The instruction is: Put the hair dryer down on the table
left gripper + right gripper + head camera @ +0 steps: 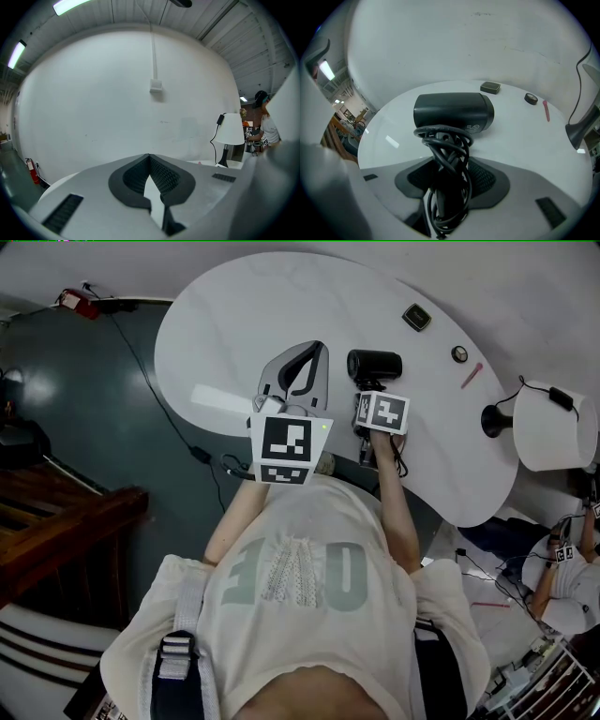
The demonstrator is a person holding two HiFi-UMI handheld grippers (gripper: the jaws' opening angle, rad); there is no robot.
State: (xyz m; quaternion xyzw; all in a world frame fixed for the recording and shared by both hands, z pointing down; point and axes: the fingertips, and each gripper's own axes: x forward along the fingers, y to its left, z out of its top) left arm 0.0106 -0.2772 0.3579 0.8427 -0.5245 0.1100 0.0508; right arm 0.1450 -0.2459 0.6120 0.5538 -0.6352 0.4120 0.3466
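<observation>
Hair dryer (453, 111) sits at or just above the worktop (216, 343) toward its near edge, handle clamped in my right gripper (447, 173), left gripper (150, 161) closed and empty; letting go remains, I reckon.

- The hair dryer (452, 111) is recorded as black, its wound cord (445, 154) likewise.
- The surface (216, 343) is noted as white.
- Black-and-white square patterns are borne by the marker cubes (286, 448).
- The lamp (553, 423) is shaded white, based black.
- The floor (94, 409) is seen as dark teal.
</observation>
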